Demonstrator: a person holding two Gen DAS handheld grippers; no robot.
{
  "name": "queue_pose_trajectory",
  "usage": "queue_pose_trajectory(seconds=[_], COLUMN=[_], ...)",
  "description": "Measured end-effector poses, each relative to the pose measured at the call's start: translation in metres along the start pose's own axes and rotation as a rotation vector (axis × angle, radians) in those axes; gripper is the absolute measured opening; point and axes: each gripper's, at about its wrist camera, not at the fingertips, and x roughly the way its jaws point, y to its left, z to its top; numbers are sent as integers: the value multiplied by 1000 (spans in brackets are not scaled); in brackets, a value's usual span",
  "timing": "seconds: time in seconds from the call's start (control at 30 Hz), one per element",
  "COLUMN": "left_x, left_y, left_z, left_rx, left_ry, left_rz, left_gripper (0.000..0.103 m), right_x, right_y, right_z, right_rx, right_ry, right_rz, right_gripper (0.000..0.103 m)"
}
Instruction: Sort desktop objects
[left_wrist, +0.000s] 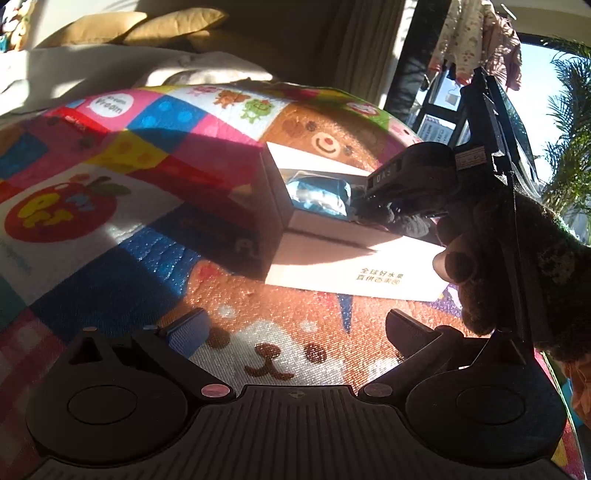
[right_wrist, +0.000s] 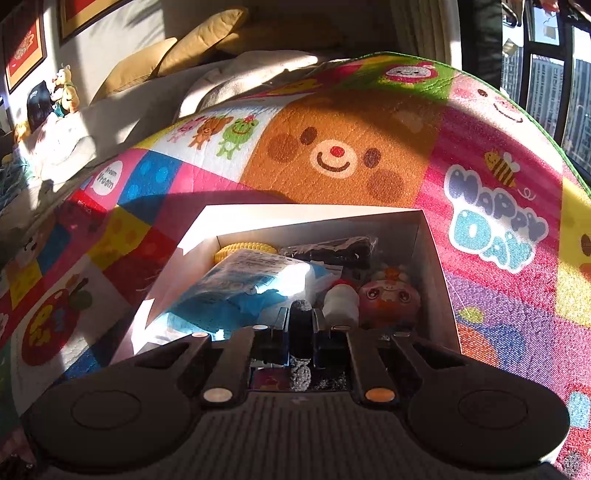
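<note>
A white cardboard box (right_wrist: 430, 254) stands open on the colourful play mat. It holds a blue plastic packet (right_wrist: 240, 291), a yellow item (right_wrist: 242, 248), a black wrapped item (right_wrist: 332, 249), a white bottle toy (right_wrist: 341, 301) and a pink toy face (right_wrist: 388, 299). My right gripper (right_wrist: 301, 332) hovers over the box's near edge, shut on a dark fuzzy plush toy (right_wrist: 301, 321). In the left wrist view the right gripper (left_wrist: 391, 210) reaches over the box (left_wrist: 343, 258). My left gripper (left_wrist: 295, 328) is open and empty above the mat, in front of the box.
The play mat (left_wrist: 110, 206) covers the whole surface. A sofa with yellow cushions (right_wrist: 192, 48) and a white blanket lies behind. A window (right_wrist: 546, 74) is at the right. A gloved hand (left_wrist: 517, 258) holds the right gripper at the right.
</note>
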Motion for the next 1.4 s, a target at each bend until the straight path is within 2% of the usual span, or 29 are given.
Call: queue_pose_trajectory(seconds=[0.07, 0.23, 0.3, 0.37, 0.43, 0.47, 0.5, 0.53, 0.6, 0.67, 0.77, 0.87, 0.97, 1.03, 1.17, 1.3, 1.4], left_x=[1, 1, 1, 0, 0, -1, -1, -3, -10, -22, -38, -47, -49, -45, -35, -20, -8], left_y=[2, 2, 2, 2, 0, -1, -4, -8, -16, -26, -39, -52, -64, -67, -69, -70, -73], left_z=[1, 0, 0, -1, -1, -2, -2, -3, -6, -12, -26, -37, -40, -40, -38, -34, -35], left_rx=[-12, -9, -7, -6, 1, 11, 25, 42, 86, 128, 132, 159, 203, 217, 237, 239, 262], left_ry=[7, 5, 4, -2, -7, -9, -13, -23, -57, -92, -83, -57, -33, -19, -19, 15, 56], left_rz=[-5, -7, -5, -3, -4, -3, 3, 16, 60, 102, 129, 187, 230, 261, 323, 321, 325], left_gripper=[103, 103, 103, 103, 103, 103, 103, 103, 103, 103, 103, 103, 103, 103, 103, 103, 103], right_x=[0, 1, -13, -43, -78, -98, -114, -127, -144, -154, -164, -173, -173, -166, -154, -140, -126], right_y=[-4, 4, -1, -8, -13, -16, -20, -23, -28, -30, -34, -37, -34, -33, -38, -41, -40], right_z=[-2, 2, 3, -1, -13, -24, -36, -50, -80, -111, -148, -171, -184, -186, -181, -172, -168], right_rx=[-7, -92, -64, -40, -56, -71, -80, -84, -93, -120, -103, -69, -90, -108, -86, -82, -89], right_ry=[-22, 21, -5, -74, -160, -206, -235, -246, -234, -204, -185, -195, -223, -193, -136, -128, -83], right_rz=[22, 29, 56, 74, 59, 44, 37, 35, 24, -10, -41, -47, -89, -120, -111, -144, -155], right_gripper=[7, 9, 15, 27, 54, 64, 80, 92, 99, 101, 103, 103, 103, 103, 103, 103, 103])
